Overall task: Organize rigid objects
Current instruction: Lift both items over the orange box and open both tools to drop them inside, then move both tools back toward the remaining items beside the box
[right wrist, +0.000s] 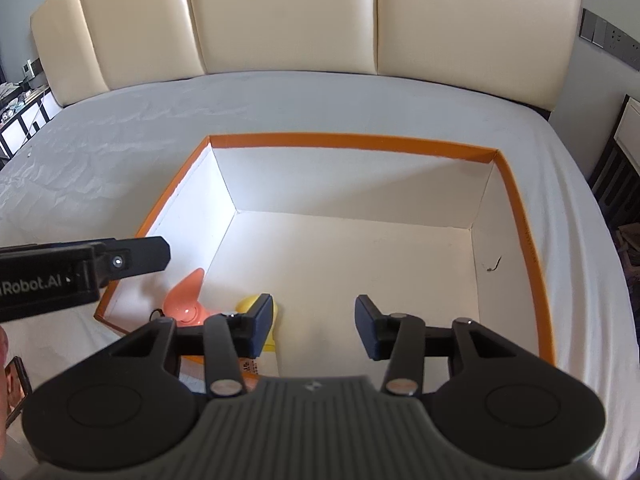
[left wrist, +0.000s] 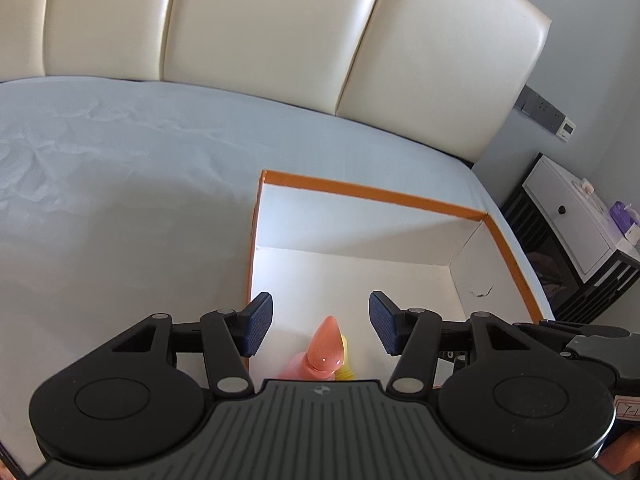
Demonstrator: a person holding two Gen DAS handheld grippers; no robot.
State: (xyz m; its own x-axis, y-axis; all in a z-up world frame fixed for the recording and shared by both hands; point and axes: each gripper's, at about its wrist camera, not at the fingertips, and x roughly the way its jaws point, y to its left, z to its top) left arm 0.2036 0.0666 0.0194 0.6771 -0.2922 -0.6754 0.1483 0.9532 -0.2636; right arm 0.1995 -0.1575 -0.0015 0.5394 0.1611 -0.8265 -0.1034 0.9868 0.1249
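Note:
An orange-rimmed white box sits on the bed. Inside it, at the near left corner, lie a pink cone-tipped toy and a yellow object beside it. My left gripper is open and empty, hovering above the pink toy. It shows from the side in the right wrist view. My right gripper is open and empty over the box's near middle, its left finger partly hiding the yellow object.
A cream padded headboard stands behind the bed with its grey-white sheet. A white nightstand is at the right, shelves at the left. A small dark scuff marks the box's right wall.

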